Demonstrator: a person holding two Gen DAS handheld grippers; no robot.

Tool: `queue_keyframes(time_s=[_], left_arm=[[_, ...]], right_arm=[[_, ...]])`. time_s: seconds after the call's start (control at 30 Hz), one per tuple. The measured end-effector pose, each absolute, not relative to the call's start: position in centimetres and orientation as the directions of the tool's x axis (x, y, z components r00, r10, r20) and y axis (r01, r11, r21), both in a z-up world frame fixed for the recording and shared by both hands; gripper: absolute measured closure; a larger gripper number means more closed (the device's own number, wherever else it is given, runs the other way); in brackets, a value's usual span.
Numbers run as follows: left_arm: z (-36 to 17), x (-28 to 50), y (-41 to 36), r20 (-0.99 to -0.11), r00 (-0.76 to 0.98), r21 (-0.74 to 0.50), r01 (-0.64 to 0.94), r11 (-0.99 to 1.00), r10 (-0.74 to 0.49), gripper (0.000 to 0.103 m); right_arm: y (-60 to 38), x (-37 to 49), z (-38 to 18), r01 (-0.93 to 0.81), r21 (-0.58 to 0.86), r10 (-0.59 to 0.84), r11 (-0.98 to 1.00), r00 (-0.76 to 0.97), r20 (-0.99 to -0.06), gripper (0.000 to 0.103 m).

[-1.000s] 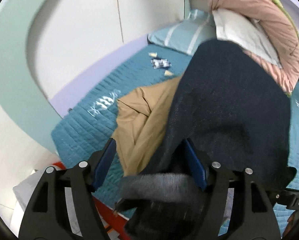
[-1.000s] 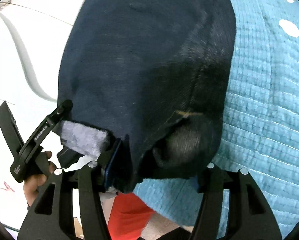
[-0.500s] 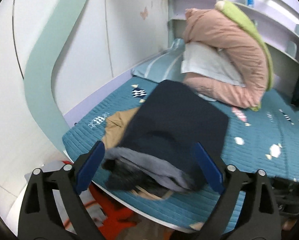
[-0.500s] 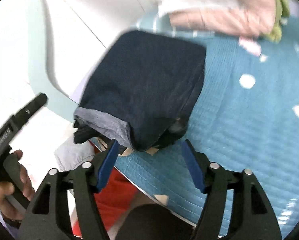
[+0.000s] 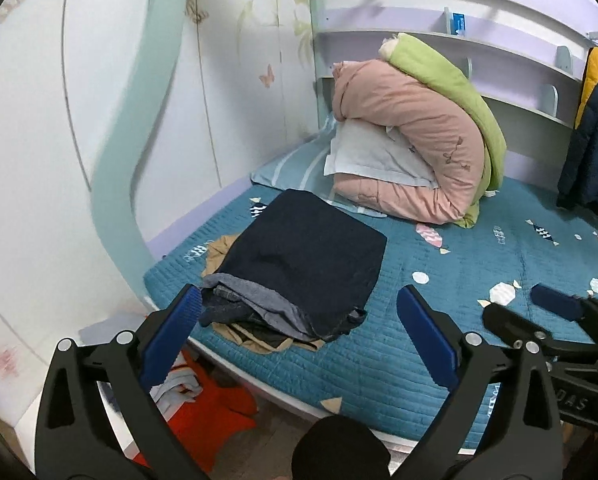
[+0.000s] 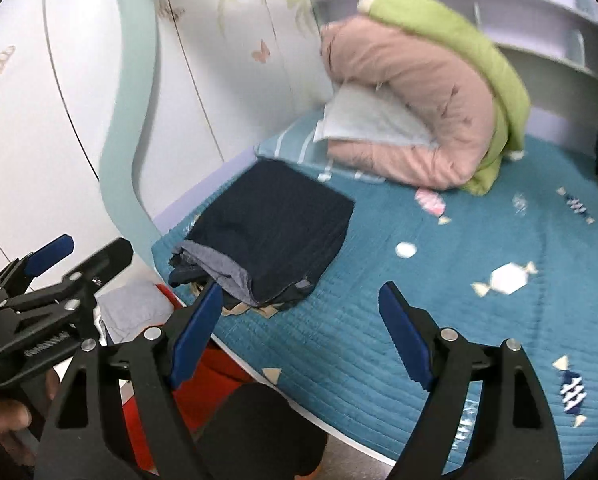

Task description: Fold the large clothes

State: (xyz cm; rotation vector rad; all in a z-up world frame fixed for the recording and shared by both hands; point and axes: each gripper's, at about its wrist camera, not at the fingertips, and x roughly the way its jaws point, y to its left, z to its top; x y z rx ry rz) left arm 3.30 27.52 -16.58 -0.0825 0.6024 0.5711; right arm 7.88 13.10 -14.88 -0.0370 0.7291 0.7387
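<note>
A folded dark navy garment lies on a stack of folded clothes at the near left corner of the teal bed, with grey and tan layers showing under it. It also shows in the right wrist view. My left gripper is open and empty, held back off the bed's edge in front of the stack. My right gripper is open and empty too, beside it to the right. The left gripper shows at the left of the right wrist view.
A rolled pink and green duvet with a white pillow sits at the head of the bed. Wardrobe doors stand on the left. Jackets hang at right. Orange and grey clothes lie on the floor below the bed's edge.
Both grippers let go of the navy garment, opened, and drew back from the bed. The garment now rests on the stack.
</note>
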Motion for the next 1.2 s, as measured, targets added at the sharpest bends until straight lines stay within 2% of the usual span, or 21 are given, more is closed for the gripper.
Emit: queue_keyframes(time_s=[0.07, 0.13, 0.57, 0.7, 0.8, 1.2], left_arm=[[-15.7, 2.7, 25.8, -0.549, 0.687, 0.087, -0.52, 0.85, 0.476, 0.005], [-14.7, 2.0, 24.3, -0.527, 0.69, 0.098, -0.531, 0.842, 0.496, 0.005], [-7.4, -3.4, 15.0, -0.333, 0.803, 0.093, -0.493, 0.865, 0.493, 0.005], [-6.0, -4.1, 12.9, -0.296, 0.832, 0.084, -0.466, 0.881, 0.469, 0.005], [-5.1, -4.6, 11.4, -0.271, 0.845, 0.086, -0.456, 0.886, 0.461, 0.005], [-3.0, -5.9, 8.3, -0.195, 0.869, 0.089, -0.445, 0.891, 0.454, 0.005]], right_arm=[[11.9, 6.9, -14.0, -0.627, 0.211, 0.607, 0.75, 0.525, -0.597, 0.025], [10.2, 5.8, -12.7, -0.615, 0.201, 0.603, 0.763, 0.563, -0.566, 0.016], [1.4, -1.0, -5.3, -0.574, 0.138, 0.578, 0.807, 0.72, -0.385, 0.015], [-0.6, -2.3, -4.0, -0.554, 0.125, 0.559, 0.823, 0.753, -0.347, 0.014], [-1.9, -3.0, -3.2, -0.527, 0.111, 0.533, 0.843, 0.784, -0.318, 0.009], [-4.5, -4.2, -1.5, -0.505, 0.116, 0.516, 0.856, 0.816, -0.26, 0.009]])
